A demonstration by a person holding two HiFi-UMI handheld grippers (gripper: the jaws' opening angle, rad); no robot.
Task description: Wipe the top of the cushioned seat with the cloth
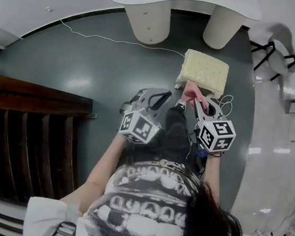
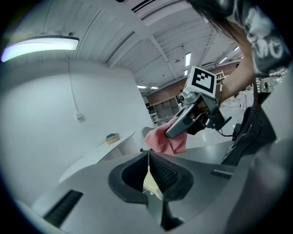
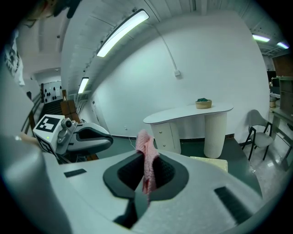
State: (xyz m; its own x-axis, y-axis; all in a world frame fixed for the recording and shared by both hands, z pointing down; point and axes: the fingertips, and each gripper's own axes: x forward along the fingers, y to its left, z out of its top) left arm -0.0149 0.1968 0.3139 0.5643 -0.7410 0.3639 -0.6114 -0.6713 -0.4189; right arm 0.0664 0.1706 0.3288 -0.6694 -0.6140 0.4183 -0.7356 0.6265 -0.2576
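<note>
I am pinching the pink cloth [image 1: 193, 95] in my right fingers [image 3: 168, 170], just beside the cushioned seat [image 1: 205, 71]. My left fingers [image 2: 169, 176] are pressing together on nothing. Rubbing hard could be pulling the cloth out.

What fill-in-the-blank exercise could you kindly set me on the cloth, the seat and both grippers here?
The right gripper is shut on a ____ cloth.
The left gripper is shut and holds ____.
The cushioned seat stands on the ____.
Missing words: pink; nothing; floor.
</note>
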